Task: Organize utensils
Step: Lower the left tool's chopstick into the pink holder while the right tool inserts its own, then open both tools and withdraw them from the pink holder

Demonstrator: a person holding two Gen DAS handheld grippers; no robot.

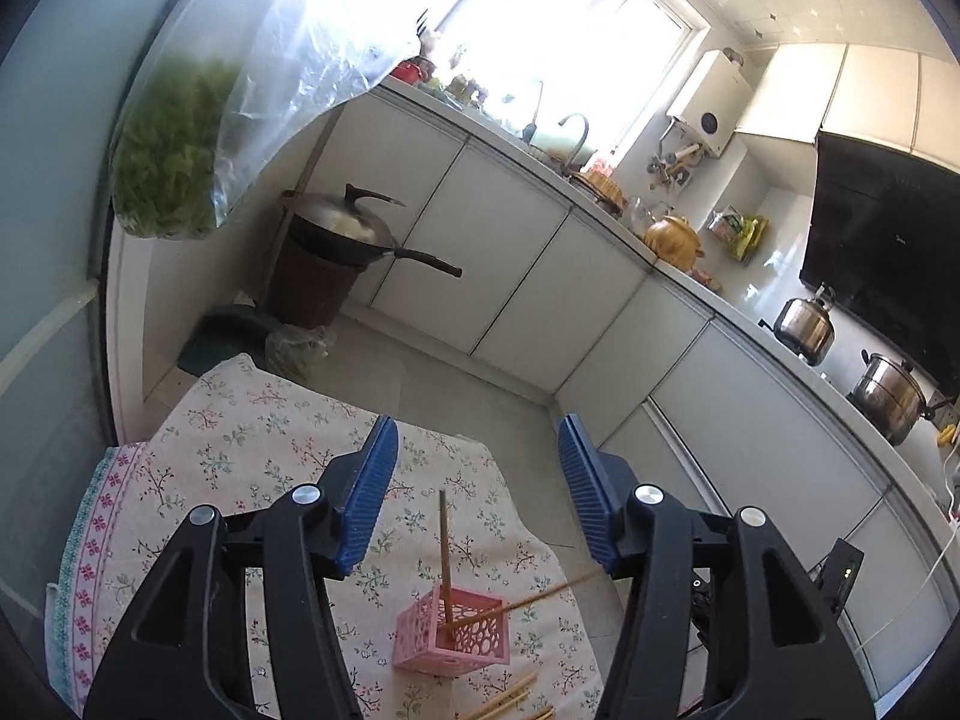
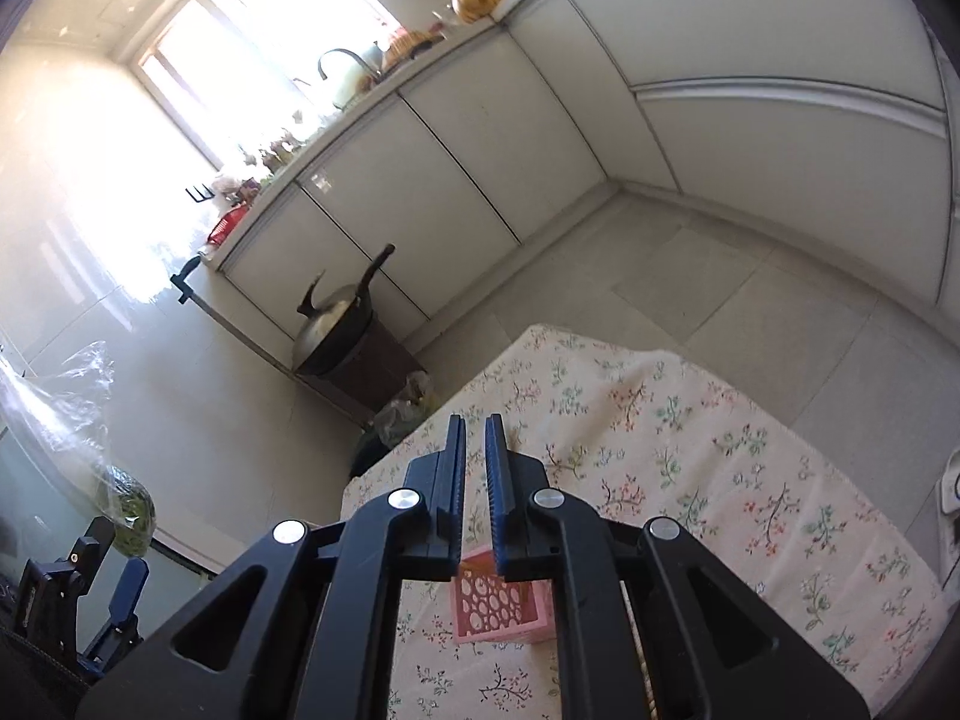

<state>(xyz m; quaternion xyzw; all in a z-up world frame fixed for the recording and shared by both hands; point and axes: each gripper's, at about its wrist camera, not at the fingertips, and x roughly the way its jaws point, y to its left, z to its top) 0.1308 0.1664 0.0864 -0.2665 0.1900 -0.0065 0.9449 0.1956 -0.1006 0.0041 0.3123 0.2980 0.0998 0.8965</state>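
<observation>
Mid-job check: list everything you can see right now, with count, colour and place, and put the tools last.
Basket: one, pink, on floral tablecloth.
Chopsticks in basket: two, wooden, one near upright, one leaning right.
Loose chopsticks: several, wooden, on cloth in front of the basket.
Wok: one, dark, on brown bin by the cabinets.
Steel pots: two, on counter, right.
Left tool: open, above the basket.
Right tool: nearly closed; nothing visible between the fingers.

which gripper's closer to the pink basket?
Right, I'd judge. The right gripper hangs just above the pink basket, fingers overlapping its rim. The left gripper sits open, higher, set back from it.
</observation>
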